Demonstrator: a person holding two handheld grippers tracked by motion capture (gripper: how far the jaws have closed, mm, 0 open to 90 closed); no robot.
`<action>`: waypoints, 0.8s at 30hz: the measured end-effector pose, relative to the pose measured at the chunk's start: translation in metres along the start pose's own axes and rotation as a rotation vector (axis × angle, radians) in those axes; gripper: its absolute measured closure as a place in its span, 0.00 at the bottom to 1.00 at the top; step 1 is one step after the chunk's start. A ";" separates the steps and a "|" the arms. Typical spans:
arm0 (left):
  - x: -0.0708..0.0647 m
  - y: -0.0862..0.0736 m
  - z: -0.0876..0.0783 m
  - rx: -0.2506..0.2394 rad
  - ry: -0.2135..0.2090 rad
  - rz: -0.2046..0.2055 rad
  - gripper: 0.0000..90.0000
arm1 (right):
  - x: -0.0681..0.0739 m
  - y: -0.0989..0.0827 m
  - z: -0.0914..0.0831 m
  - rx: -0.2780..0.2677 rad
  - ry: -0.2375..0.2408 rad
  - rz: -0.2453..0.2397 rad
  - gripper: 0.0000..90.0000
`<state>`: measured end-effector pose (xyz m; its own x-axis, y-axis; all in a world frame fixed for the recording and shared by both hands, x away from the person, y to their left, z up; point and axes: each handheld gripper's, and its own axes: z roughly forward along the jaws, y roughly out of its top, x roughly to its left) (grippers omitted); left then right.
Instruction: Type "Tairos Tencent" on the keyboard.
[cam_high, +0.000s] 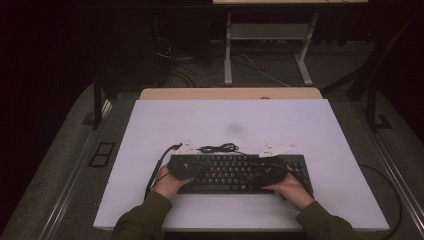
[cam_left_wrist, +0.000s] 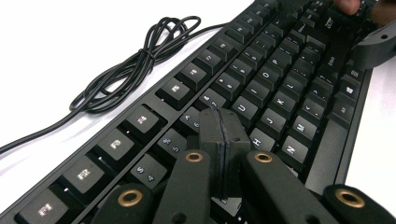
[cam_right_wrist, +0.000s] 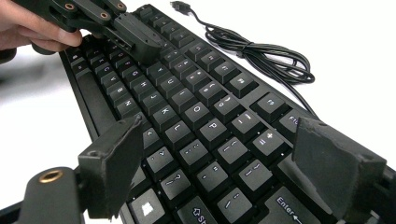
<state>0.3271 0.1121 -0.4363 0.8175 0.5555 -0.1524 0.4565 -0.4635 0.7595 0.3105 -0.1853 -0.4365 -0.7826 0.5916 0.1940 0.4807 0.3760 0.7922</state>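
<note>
A black keyboard lies on the white table top, near its front edge. Its black cable sits bundled just behind it, with the plug end loose on the table. My left gripper is shut, pads together and nothing between them, with its tip over the number and upper letter keys. My right gripper is open wide above the right-hand keys; its pads straddle the keys around the Enter key without touching them. The left gripper and the hand holding it show at the far end of the keyboard.
The white top has bare room behind and on both sides of the keyboard. A wooden table edge runs along the back. Beyond it, on the dark floor, stand desk legs and loose cables.
</note>
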 end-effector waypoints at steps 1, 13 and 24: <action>0.000 0.000 0.000 0.004 0.000 0.003 0.99 | 0.000 0.000 0.000 0.000 0.000 0.001 0.18; 0.000 -0.001 0.000 0.014 0.006 -0.009 0.99 | 0.000 0.000 0.000 0.002 -0.001 0.001 0.18; 0.000 0.001 -0.005 -0.020 -0.003 -0.014 0.96 | 0.000 0.000 0.000 -0.008 -0.004 -0.003 0.18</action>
<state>0.3257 0.1150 -0.4322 0.8121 0.5598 -0.1646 0.4607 -0.4421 0.7696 0.3107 -0.1857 -0.4366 -0.7822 0.5934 0.1897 0.4753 0.3716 0.7975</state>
